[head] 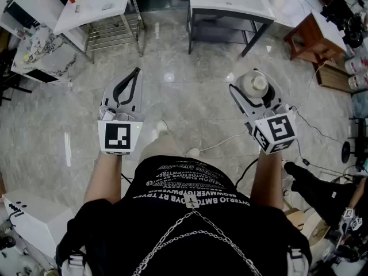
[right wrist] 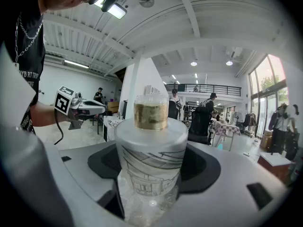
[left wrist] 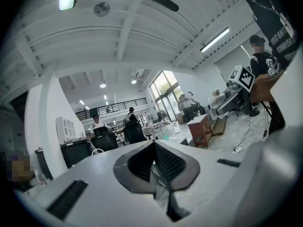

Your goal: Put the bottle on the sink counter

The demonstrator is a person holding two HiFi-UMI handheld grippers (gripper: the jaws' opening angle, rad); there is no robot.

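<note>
A frosted white bottle with a line drawing of a house, a gold neck band and a clear cap stands upright between the jaws of my right gripper, which is shut on it. From the head view the bottle shows from above in the right gripper, held over the floor. My left gripper is level at the left, shut with nothing in it; its pads meet. The white sink counter stands far ahead, across the marble floor.
A white table with a wire rack under it stands at the far left. A wooden table sits at the far right. Cables trail on the floor by my feet. A white box is at the lower left.
</note>
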